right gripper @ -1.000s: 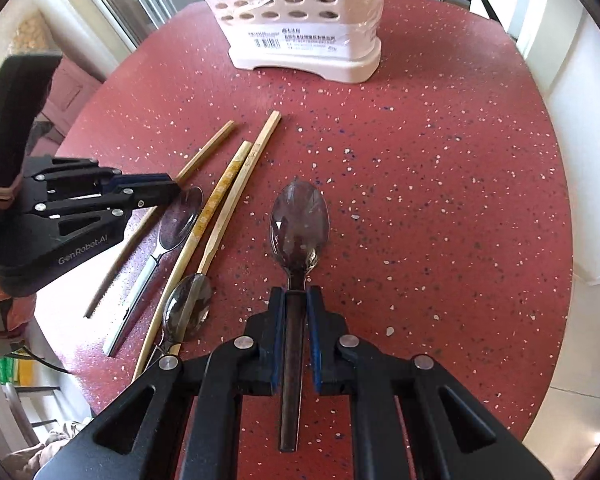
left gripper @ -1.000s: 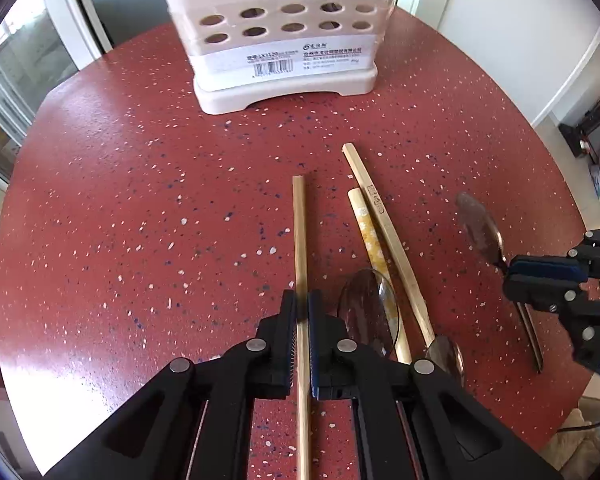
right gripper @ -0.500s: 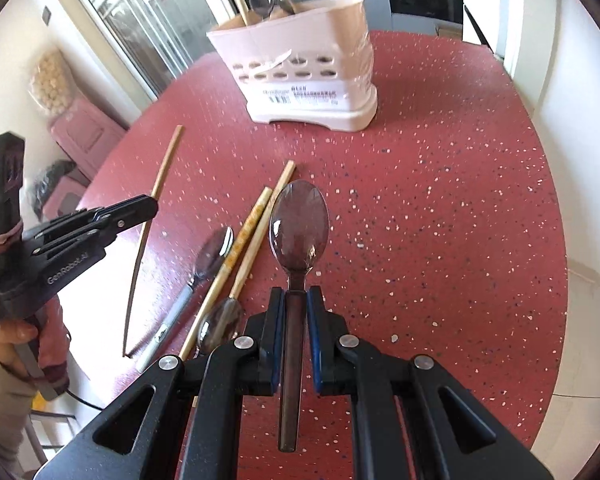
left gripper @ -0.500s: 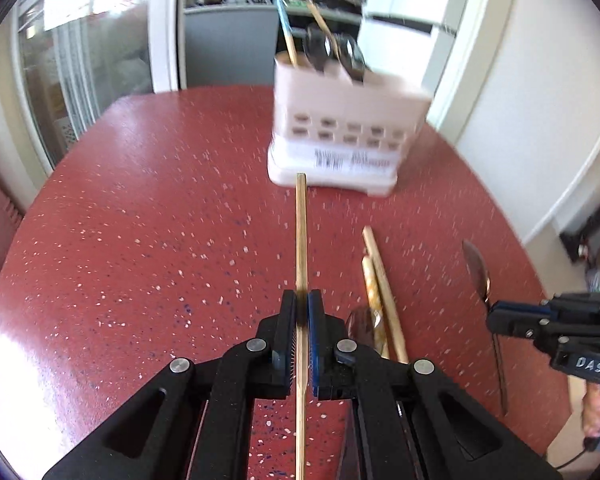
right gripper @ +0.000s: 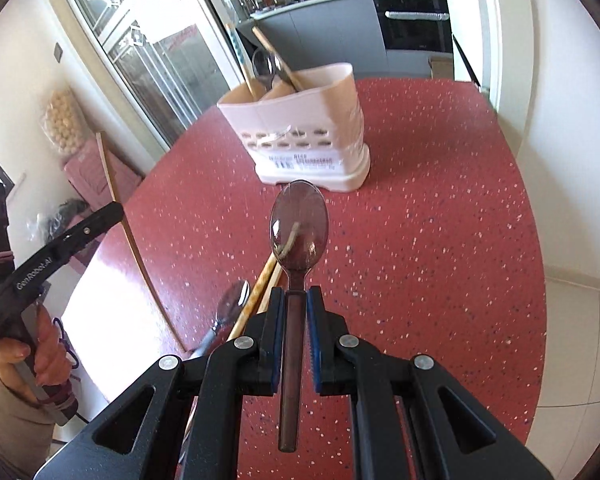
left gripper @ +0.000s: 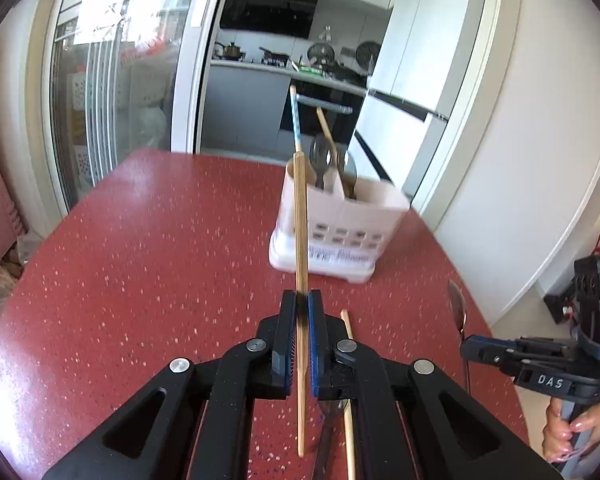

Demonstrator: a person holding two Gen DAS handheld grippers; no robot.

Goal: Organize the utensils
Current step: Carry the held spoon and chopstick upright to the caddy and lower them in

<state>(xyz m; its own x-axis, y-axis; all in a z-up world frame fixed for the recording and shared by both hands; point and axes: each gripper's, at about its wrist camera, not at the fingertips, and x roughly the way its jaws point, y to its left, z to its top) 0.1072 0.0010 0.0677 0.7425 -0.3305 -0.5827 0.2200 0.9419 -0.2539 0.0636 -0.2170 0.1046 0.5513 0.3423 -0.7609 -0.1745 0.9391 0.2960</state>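
My left tongs [left gripper: 302,300] grip a chopstick [left gripper: 300,224], my right tongs [right gripper: 296,296] a spoon [right gripper: 299,226], both lifted off the red tabletop [right gripper: 420,240]. Ahead stands the white holder [right gripper: 304,136], already bearing chopsticks and spoons. Two more chopsticks [right gripper: 260,292] and a spoon [right gripper: 230,308] lie between my tongs. The tabletop to the right is bare out to its curved edge.

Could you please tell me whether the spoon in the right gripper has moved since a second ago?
Yes. The spoon rose off the table, toward the caddy.
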